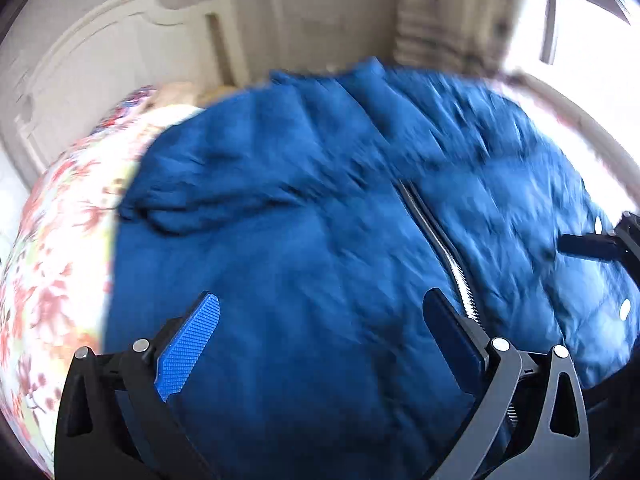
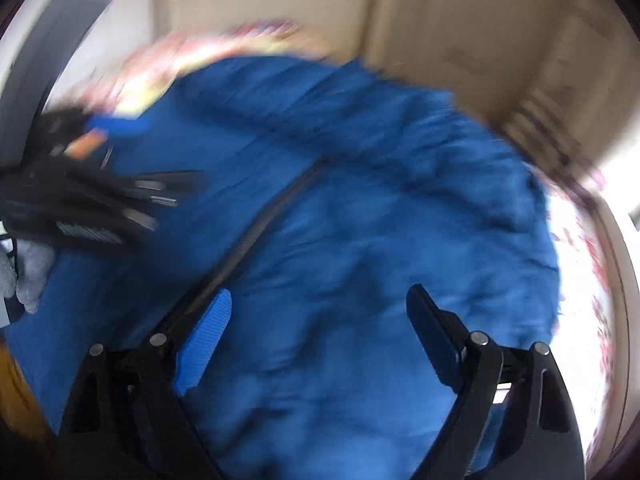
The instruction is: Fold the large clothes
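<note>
A large blue padded jacket [image 1: 304, 208] lies spread on a floral bedsheet [image 1: 60, 248], front up, its zipper [image 1: 436, 236] running down the middle. My left gripper [image 1: 320, 312] is open and empty, hovering over the jacket left of the zipper. My right gripper [image 2: 320, 308] is open and empty over the jacket [image 2: 360, 220], right of the zipper [image 2: 256, 232]. The right gripper also shows at the right edge of the left wrist view [image 1: 600, 244]. The left gripper shows blurred at the left of the right wrist view [image 2: 120, 160]. Both views are motion-blurred.
A white headboard [image 1: 100, 60] stands behind the bed at the left. A curtain [image 1: 440, 12] and a bright window [image 1: 592, 40] are at the back right. A gloved hand [image 2: 28, 276] shows at the left edge of the right wrist view.
</note>
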